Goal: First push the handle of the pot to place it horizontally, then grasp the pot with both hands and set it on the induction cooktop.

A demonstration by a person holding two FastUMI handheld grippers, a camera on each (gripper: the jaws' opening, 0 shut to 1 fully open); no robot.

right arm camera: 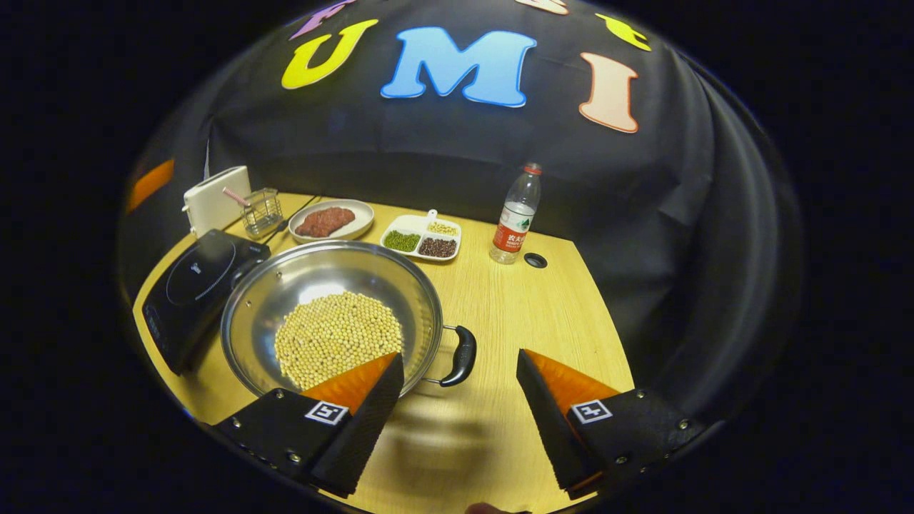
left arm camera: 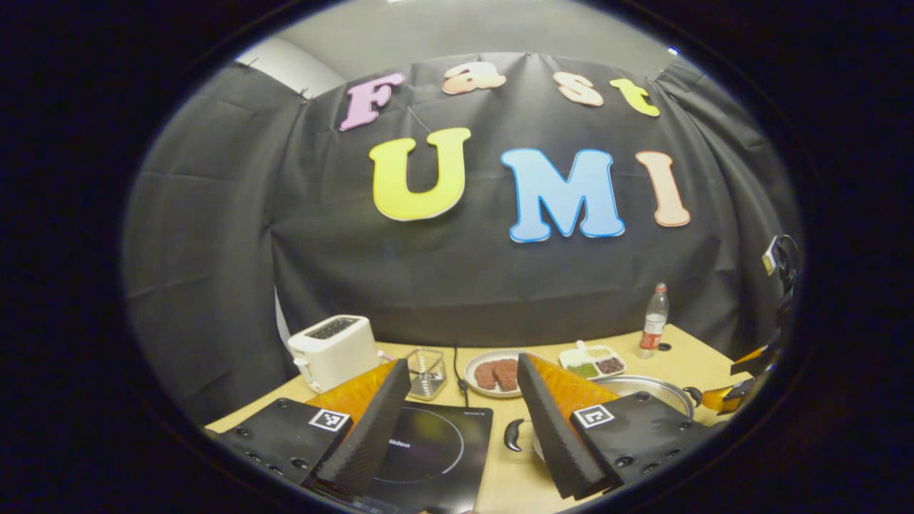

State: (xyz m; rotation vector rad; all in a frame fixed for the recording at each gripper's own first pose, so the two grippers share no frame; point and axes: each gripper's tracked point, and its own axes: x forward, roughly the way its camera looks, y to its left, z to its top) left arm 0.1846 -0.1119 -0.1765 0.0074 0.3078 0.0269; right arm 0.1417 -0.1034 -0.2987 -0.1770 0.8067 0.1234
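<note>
My right gripper hangs wide open near the black handle of the steel pot of soybeans, which sits on the wooden tabletop beside the black induction cooktop, while my left gripper, also wide, waits above for the two-handed lift.

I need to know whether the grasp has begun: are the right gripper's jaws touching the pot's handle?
Apart. The right gripper view shows the right gripper open, bare table between its jaws, and the pot's handle just ahead with a gap.
</note>
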